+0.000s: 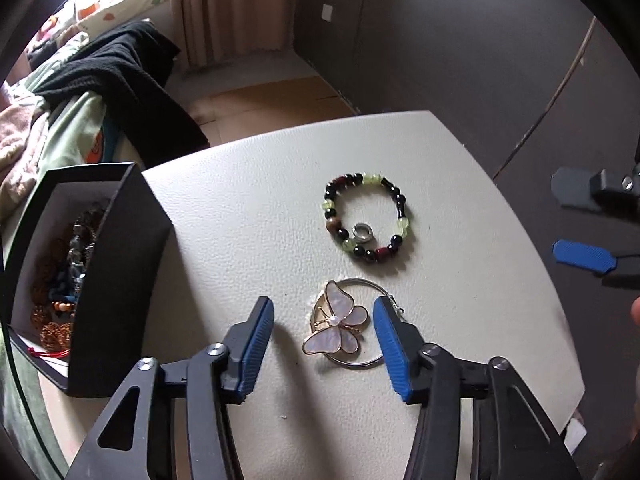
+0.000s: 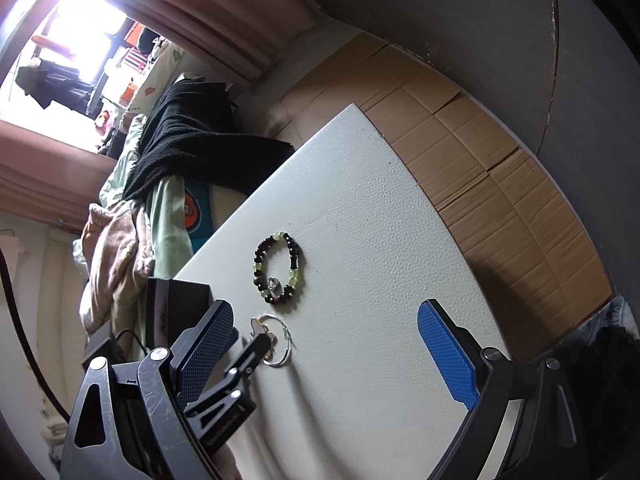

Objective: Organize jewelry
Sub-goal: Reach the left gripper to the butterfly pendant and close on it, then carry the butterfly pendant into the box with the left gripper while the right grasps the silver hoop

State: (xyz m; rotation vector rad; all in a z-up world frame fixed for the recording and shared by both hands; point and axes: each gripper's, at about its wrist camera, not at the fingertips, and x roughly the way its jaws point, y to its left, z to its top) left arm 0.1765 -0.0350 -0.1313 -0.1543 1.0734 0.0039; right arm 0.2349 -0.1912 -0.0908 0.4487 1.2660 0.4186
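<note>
Blue-padded fingers of the left gripper (image 1: 324, 334) fill the lower edge of the left wrist view, jaws parted, pads clear of everything; no earlier picture to compare against. Between the pads, on the white textured table (image 1: 248, 216), lies a butterfly pendant (image 1: 338, 328) with pale pearly wings in a gold outline, resting over a thin silver hoop (image 1: 372, 362); neither pad touches it. Beyond it, apart from the pendant, a beaded bracelet (image 1: 366, 220) of dark, red-brown and pale green beads lies flat in a ring, with a small metal ring (image 1: 362, 232) inside its near edge, touching or almost touching the beads. At the table's left edge stands an open black box (image 1: 116, 280) with a white lining, holding a tangle of brown, amber and grey-blue bead pieces; single items not separable. Right gripper (image 2: 334, 346) jaws stand wide apart above bare table, nothing between them; its two pads also show at the right edge of the left wrist view. Right wrist view: the left gripper's fingers sit over the pendant (image 2: 267, 334) and hoop, bracelet (image 2: 278, 268) farther out. Off the table: black cloth (image 1: 116, 76) over bedding, flattened cardboard (image 2: 500, 184) on the floor
</note>
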